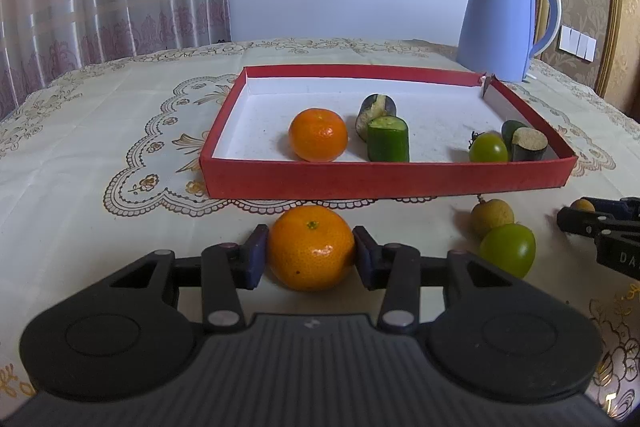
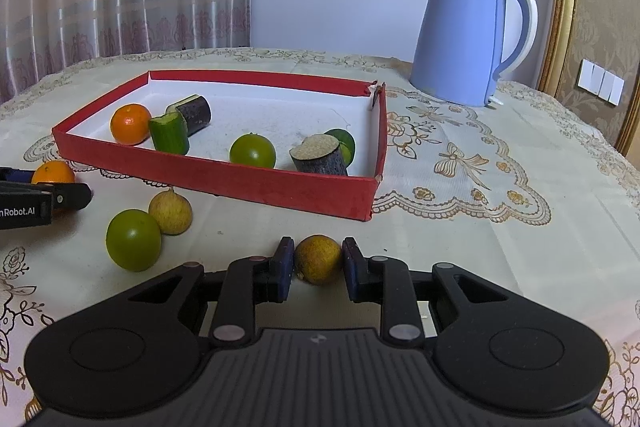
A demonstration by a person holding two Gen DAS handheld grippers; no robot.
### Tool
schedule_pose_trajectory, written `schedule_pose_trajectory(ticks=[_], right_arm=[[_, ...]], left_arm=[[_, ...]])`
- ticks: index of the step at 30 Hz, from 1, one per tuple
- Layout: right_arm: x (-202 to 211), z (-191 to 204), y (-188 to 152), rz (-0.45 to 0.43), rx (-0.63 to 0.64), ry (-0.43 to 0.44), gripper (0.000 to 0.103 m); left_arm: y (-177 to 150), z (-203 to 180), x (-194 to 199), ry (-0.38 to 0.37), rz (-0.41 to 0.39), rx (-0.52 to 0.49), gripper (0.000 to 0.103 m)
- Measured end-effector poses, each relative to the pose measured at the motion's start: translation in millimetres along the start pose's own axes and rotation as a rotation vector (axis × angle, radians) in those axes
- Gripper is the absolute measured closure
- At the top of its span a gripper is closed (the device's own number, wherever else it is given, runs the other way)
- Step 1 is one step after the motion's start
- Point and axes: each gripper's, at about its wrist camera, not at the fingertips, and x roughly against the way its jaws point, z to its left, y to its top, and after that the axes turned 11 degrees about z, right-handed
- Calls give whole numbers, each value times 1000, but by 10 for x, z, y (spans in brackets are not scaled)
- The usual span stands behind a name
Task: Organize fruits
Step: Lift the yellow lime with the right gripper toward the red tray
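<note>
My left gripper (image 1: 310,253) is shut on an orange mandarin (image 1: 310,267) that rests on the tablecloth in front of the red tray (image 1: 384,183). My right gripper (image 2: 318,259) is shut on a small yellow-brown round fruit (image 2: 318,267), also on the cloth, near the tray's front right corner (image 2: 360,201). Between the two grippers lie a green fruit (image 2: 133,239) and another yellow-brown fruit (image 2: 170,211). Inside the tray are a mandarin (image 1: 318,135), a cucumber piece (image 1: 388,141), two dark eggplant pieces (image 1: 374,109) (image 1: 528,145) and green fruits (image 1: 488,149).
A pale blue kettle (image 2: 468,35) stands behind the tray's far right corner. An embroidered cream cloth (image 2: 460,187) covers the table. Curtains hang at the back left, and a gold-framed panel with wall switches (image 2: 602,85) is on the right.
</note>
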Motion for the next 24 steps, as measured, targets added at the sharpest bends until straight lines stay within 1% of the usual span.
schedule_pose_trajectory(ticks=[8,12,18,24], right_arm=[[6,-1,-4,1,-1,-2,78],[94,-23,1,-20,5,-20,78],[233,-64,218,-75,21,-36,78],[209,-6,444,-106,51,-46,78]], left_arm=[[0,5,-4,0,0,0,61],[-1,-1,-7,-4,0,1,61],[-6,6,1,-12,-2,7,61],[-5,12,3,-19,-2,7,59]])
